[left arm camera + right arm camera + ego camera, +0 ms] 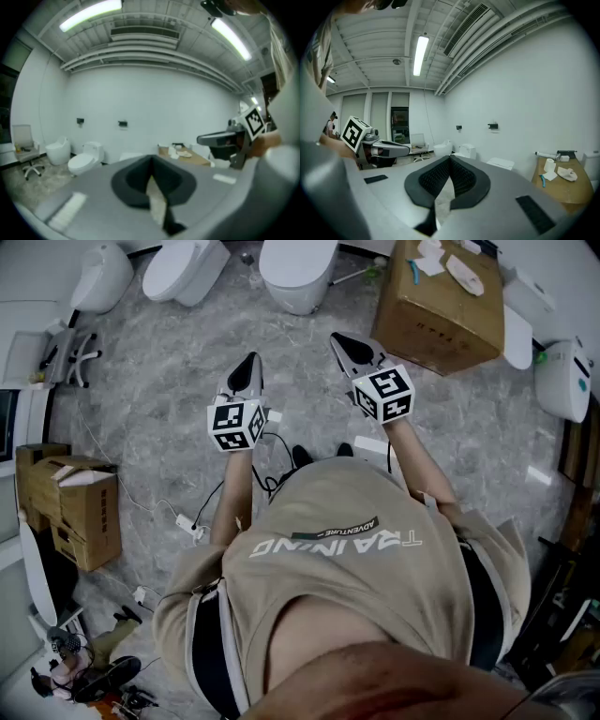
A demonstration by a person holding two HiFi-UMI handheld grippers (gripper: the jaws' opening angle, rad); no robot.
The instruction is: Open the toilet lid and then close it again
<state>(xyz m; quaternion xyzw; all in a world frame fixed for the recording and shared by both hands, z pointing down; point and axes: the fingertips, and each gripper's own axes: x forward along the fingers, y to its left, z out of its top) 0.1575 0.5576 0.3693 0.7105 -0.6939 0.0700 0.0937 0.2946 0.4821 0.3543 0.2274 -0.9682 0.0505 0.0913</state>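
Three white toilets stand along the far wall. The nearest toilet [296, 273], lid down, is straight ahead of both grippers; a second toilet [183, 268] and a rounded toilet [101, 277] stand to its left. My left gripper [248, 364] and right gripper [343, 341] are held side by side at chest height, well short of the toilets. Both are shut with nothing between the jaws. In the left gripper view the left gripper [151, 160] points at the wall, with a toilet [86, 160] to its left. In the right gripper view the right gripper [450, 158] points toward the toilets [466, 151].
A big cardboard box [441, 306] with paper items on top stands at the right of the nearest toilet. Another white toilet [564, 379] is at the far right. Cardboard boxes [75, 507] and cables [183, 521] lie at the left on the marble floor. An office chair [70, 357] stands far left.
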